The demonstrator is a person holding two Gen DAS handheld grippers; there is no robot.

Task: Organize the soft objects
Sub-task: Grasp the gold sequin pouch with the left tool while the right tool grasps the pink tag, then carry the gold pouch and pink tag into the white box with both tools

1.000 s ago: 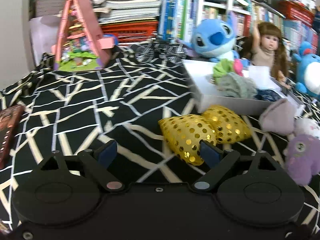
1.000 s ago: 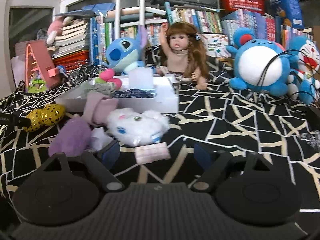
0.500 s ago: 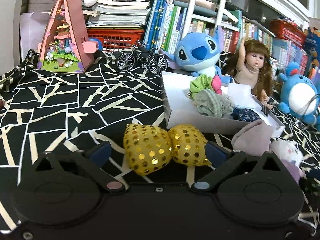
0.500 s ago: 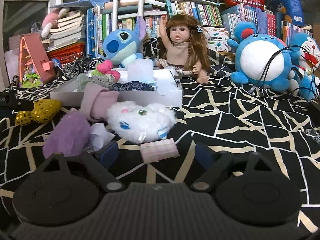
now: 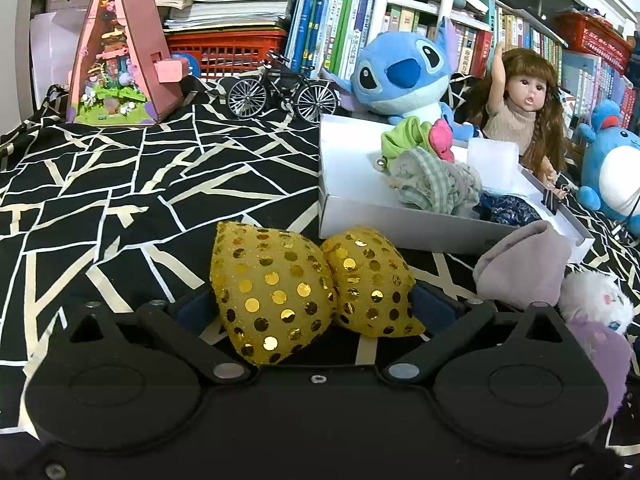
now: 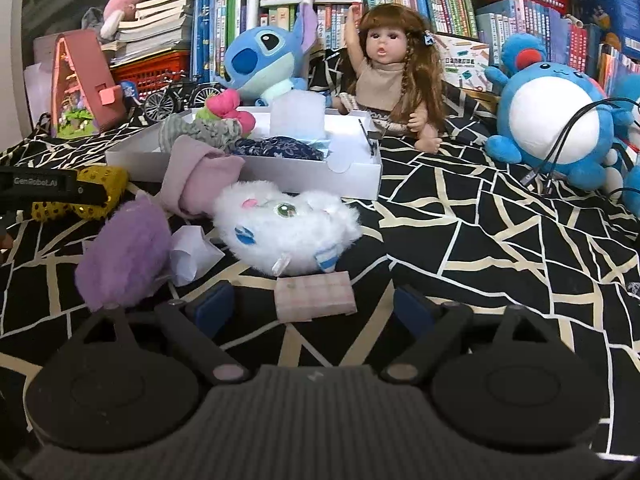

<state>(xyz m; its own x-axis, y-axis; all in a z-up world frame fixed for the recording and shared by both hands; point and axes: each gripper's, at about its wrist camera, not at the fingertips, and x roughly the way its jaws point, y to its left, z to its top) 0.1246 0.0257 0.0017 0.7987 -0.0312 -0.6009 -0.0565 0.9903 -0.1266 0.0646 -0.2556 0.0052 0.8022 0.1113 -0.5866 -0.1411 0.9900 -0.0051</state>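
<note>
A gold sequinned bow (image 5: 308, 284) lies on the black-and-white cloth between the fingers of my left gripper (image 5: 310, 309). Its jaws are closing; the blue pads stand close beside the bow's two ends without squeezing it. In the right wrist view the same bow (image 6: 100, 188) shows behind that gripper's black finger. My right gripper (image 6: 314, 309) is closing too, with a small pink checked pad (image 6: 315, 295) lying untouched between its wide-apart pads. Just beyond are a white fluffy plush (image 6: 286, 228), a purple fluffy plush (image 6: 124, 256) and a mauve cloth (image 6: 196, 178).
A shallow white box (image 5: 360, 208) holds a green-and-pink toy, a grey checked cloth (image 5: 436, 184) and a dark blue cloth. Behind it sit a blue plush (image 5: 400, 76), a doll (image 5: 524, 112), a model bicycle (image 5: 280, 92) and a pink toy house (image 5: 120, 60). A round blue plush (image 6: 556, 120) with cables sits right.
The left gripper moved forward and right until the gold bow, once off to its right, lies between its fingers. The right gripper edged slightly closer to the pink pad.
</note>
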